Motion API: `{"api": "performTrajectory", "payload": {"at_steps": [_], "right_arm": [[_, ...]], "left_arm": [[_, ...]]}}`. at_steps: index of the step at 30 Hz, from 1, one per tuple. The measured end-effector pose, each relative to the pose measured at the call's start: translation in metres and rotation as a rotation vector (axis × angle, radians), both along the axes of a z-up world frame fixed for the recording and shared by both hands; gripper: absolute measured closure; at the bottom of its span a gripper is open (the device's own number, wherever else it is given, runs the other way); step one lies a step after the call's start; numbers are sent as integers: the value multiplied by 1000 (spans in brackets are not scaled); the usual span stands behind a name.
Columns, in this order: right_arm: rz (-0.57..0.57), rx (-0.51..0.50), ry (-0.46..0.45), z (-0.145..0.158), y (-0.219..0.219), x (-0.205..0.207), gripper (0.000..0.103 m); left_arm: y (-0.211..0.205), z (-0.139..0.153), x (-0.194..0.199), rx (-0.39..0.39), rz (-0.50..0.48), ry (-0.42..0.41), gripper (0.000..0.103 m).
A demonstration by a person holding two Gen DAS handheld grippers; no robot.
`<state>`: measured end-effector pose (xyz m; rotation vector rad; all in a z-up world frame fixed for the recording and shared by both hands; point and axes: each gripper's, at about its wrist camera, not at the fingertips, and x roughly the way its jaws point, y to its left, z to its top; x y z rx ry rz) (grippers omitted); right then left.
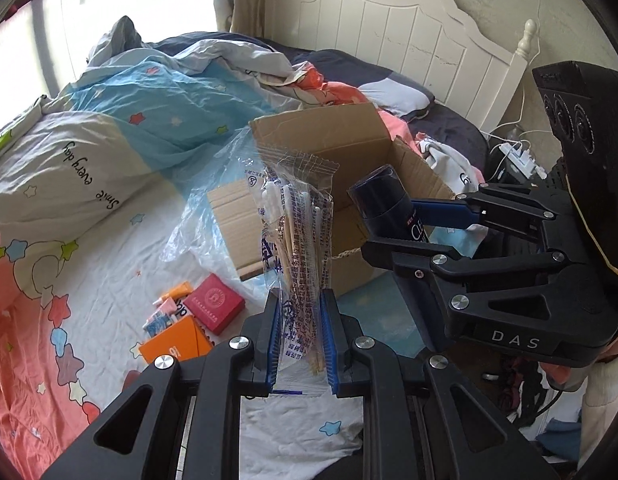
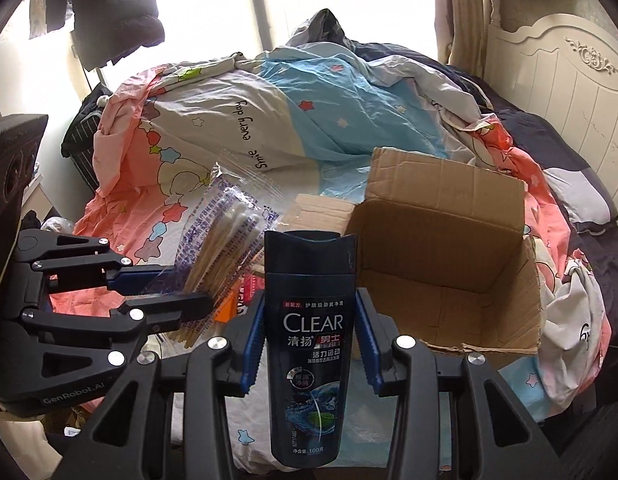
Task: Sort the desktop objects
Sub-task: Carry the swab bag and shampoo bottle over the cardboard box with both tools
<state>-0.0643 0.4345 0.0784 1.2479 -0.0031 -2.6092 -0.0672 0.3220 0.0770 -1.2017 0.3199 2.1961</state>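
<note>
Left wrist view shows my left gripper (image 1: 300, 340) clamped on a clear plastic packet of cotton swabs with blue printing (image 1: 299, 232), its blue pads pressed against the lower part of the packet, which stands upright above the bed. My right gripper (image 2: 311, 344) has its fingers closed on a dark blue plastic CLEAR shampoo bottle (image 2: 312, 344), gripped at the waist with the cap uppermost; in the left wrist view the same bottle (image 1: 389, 204) is held just over the near right side of the open brown cardboard box (image 1: 349, 148).

The box rests on the bed sheet printed with stars (image 1: 109, 280), toward the headboard side, its flaps standing open. From the right wrist view the box interior (image 2: 441, 264) looks bare brown cardboard as far as I can see. A thin crumpled transparent plastic bag (image 1: 205, 224) lies against the box's left side.

Near the sheet's front edge, left of my left gripper, sits a small cluster: a flat red square box (image 1: 218, 303), an orange carton (image 1: 175, 342) and small blue-and-white packets (image 1: 161, 318), touching one another. A rumpled quilt in blue, grey and pink lettered "Smile every day" (image 1: 89, 168) is heaped behind, and the white wooden headboard (image 1: 389, 28) stands at the far end.
</note>
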Motion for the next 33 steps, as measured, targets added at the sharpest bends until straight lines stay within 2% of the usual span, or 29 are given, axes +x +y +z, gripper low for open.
{"api": "performTrajectory", "payload": {"at_steps": [6, 12, 23, 28, 33], "right_arm": [[-66, -19, 16, -9, 41, -14, 64], [-94, -25, 14, -20, 70, -32, 64], [-126, -60, 2, -35, 108, -65, 64], [-132, -85, -10, -39, 119, -78, 64], [-125, -63, 0, -39, 124, -86, 64]], "left_arm": [[49, -9, -23, 23, -24, -34, 84], [84, -22, -42, 6, -58, -38, 84], [121, -39, -83, 0, -78, -50, 84], [130, -49, -95, 9, -80, -80, 84], [133, -61, -104, 16, -73, -109, 84]]}}
